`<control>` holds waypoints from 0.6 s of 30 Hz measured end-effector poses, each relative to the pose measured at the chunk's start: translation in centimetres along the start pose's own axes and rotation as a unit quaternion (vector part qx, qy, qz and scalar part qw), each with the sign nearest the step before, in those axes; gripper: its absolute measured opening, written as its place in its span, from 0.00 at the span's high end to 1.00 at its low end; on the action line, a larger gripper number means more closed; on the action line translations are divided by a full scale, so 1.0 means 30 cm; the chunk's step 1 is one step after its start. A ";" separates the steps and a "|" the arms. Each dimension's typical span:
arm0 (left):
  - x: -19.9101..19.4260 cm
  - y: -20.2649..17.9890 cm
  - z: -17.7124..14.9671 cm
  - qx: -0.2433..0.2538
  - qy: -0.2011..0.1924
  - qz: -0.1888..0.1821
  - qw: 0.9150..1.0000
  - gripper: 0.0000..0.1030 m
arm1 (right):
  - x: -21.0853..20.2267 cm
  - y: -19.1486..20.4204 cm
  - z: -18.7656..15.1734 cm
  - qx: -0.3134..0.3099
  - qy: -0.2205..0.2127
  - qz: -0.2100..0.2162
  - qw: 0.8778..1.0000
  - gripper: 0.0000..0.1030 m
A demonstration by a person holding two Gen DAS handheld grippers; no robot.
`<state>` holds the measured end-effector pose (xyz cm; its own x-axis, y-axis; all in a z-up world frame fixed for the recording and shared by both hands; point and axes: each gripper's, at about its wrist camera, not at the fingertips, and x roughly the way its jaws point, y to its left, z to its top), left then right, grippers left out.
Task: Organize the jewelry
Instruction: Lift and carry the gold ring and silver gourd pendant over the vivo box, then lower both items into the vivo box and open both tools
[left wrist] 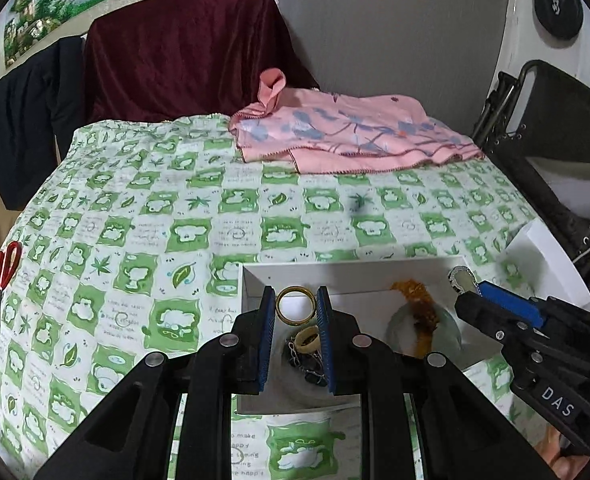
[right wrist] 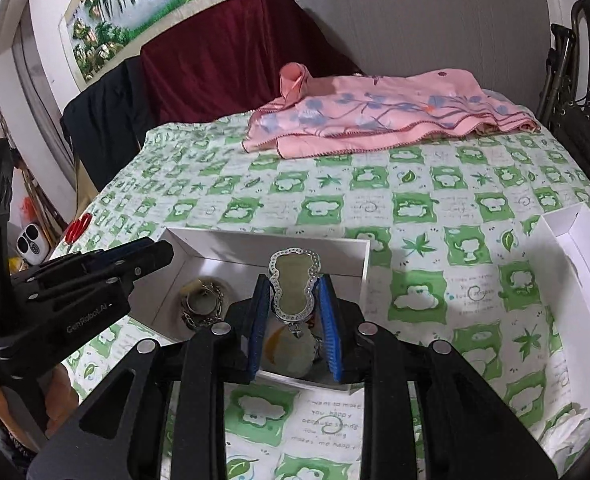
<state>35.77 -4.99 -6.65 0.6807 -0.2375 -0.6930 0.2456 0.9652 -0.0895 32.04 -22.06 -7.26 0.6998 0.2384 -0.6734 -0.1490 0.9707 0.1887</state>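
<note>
Bed (left wrist: 135,208) with green-checked sheet carries a white box (left wrist: 251,280) near its front edge, lid (right wrist: 575,264) well apart toward the right edge. Left tongs (left wrist: 295,308) pinch a gold ring (left wrist: 295,305) above the box. Right tongs (right wrist: 293,300) pinch a silver-rimmed pendant (right wrist: 293,286) over the box. Risk, as judged: both grips are narrow edge holds; any slackening drops either piece onto the chain (right wrist: 203,308) below, tangling it.

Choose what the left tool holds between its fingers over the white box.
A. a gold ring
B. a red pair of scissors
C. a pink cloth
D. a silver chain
A: in the left wrist view the left tool grips a gold ring between its blue pads, above the white box.
</note>
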 end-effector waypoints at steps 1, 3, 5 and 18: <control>0.006 0.001 -0.003 0.000 0.002 -0.002 1.000 0.80 | 0.004 -0.005 -0.003 0.003 0.000 -0.001 1.000 0.76; 0.012 0.004 -0.007 -0.004 0.003 -0.005 1.000 0.78 | 0.006 -0.010 -0.002 0.007 0.002 0.001 1.000 0.74; 0.021 0.007 -0.010 -0.006 0.008 -0.006 1.000 0.75 | 0.006 -0.018 -0.002 0.015 0.002 0.009 1.000 0.73; 0.004 -0.004 -0.016 -0.001 0.000 0.004 1.000 0.52 | -0.011 -0.016 0.001 0.021 -0.006 0.007 1.000 0.73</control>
<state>35.48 -5.08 -7.06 0.6830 -0.2304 -0.6932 0.2392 0.9672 -0.0858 31.91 -22.59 -7.09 0.7065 0.2516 -0.6615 -0.1300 0.9649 0.2282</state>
